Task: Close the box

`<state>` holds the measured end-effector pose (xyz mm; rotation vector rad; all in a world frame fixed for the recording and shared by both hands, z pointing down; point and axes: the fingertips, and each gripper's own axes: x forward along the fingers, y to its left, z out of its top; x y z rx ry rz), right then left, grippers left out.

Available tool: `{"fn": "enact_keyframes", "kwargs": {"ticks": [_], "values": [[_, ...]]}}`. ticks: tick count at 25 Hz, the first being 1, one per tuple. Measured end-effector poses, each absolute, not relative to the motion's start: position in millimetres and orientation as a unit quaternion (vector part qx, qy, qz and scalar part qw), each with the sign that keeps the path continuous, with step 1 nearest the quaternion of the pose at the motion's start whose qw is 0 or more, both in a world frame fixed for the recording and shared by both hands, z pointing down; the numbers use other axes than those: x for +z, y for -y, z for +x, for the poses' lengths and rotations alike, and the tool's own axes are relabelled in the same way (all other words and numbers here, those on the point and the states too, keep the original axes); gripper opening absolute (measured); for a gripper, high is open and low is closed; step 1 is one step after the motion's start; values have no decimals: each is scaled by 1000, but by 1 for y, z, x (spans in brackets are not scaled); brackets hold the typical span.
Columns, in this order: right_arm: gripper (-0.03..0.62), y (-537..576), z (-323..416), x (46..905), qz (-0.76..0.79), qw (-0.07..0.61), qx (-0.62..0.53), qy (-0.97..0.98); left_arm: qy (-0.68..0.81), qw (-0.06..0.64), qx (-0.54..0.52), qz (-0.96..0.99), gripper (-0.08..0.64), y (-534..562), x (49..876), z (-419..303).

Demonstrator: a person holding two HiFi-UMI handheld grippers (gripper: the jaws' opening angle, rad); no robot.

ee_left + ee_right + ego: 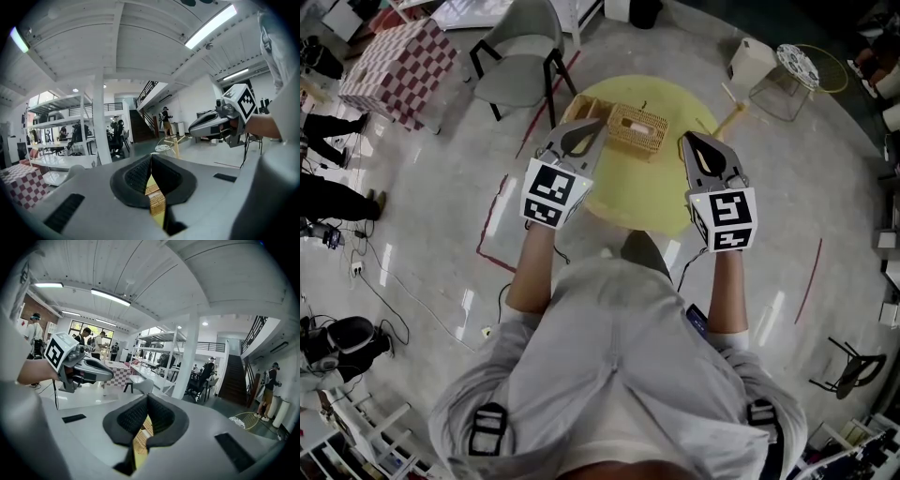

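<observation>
**Head view.** The woven box [637, 129] stood on the round yellow surface [628, 202], towards its far side. A tan flap [574, 106] showed at its left end. Whether the lid was down could not be settled, so progress was left undetermined. The left gripper [592, 129] hung at the box's left end and the right gripper [692, 142] near its right end; contact was not discernible. A grey chair [517, 61] stood beyond the surface. Nothing was judged to block the approach.

**Left gripper view.** The jaws met at the tips and held nothing. The box showed through the gap beneath.

**Right gripper view.** The jaws were likewise together and empty, with the box below. Shelving [159, 352] stood well apart.
</observation>
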<state>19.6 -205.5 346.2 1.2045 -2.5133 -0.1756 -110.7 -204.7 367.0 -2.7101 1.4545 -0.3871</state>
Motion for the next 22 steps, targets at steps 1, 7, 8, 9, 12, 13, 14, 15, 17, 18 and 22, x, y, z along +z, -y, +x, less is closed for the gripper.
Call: {"fn": "enact_keyframes", "kwargs": {"ticks": [1,7,8,9,12,13,14,15,17,18,22], "values": [[23,205,19,346,424,173,-62,887,-469,22,-126,-874,31,203,367,-111],[23,197,17,348,424,174,-58,887,-465,26,-124,-876,31,195,363,-110],[23,196,17,348,423,175,-57,887,-466,25,-124,-876,31,195,365,-110],[23,196,17,349,423,176,-56,887,-466,24,-125,-876,31,195,366,-110],[23,197,17,351,423,178,-54,887,-466,20,-125,-876,31,197,368,-111],[23,198,16,352,423,179,-53,887,-465,18,-125,-876,31,198,369,-112],[23,198,16,353,423,180,-53,887,-465,17,-125,-876,31,198,371,-112],[23,198,16,354,423,181,-51,887,-465,16,-126,-876,31,199,372,-112],[23,198,16,355,422,182,-49,887,-464,13,-127,-877,31,199,374,-112],[23,198,16,356,423,182,-48,886,-464,12,-127,-877,31,200,375,-112],[23,201,18,358,423,183,-46,886,-463,5,-124,-877,31,202,376,-110]]}}
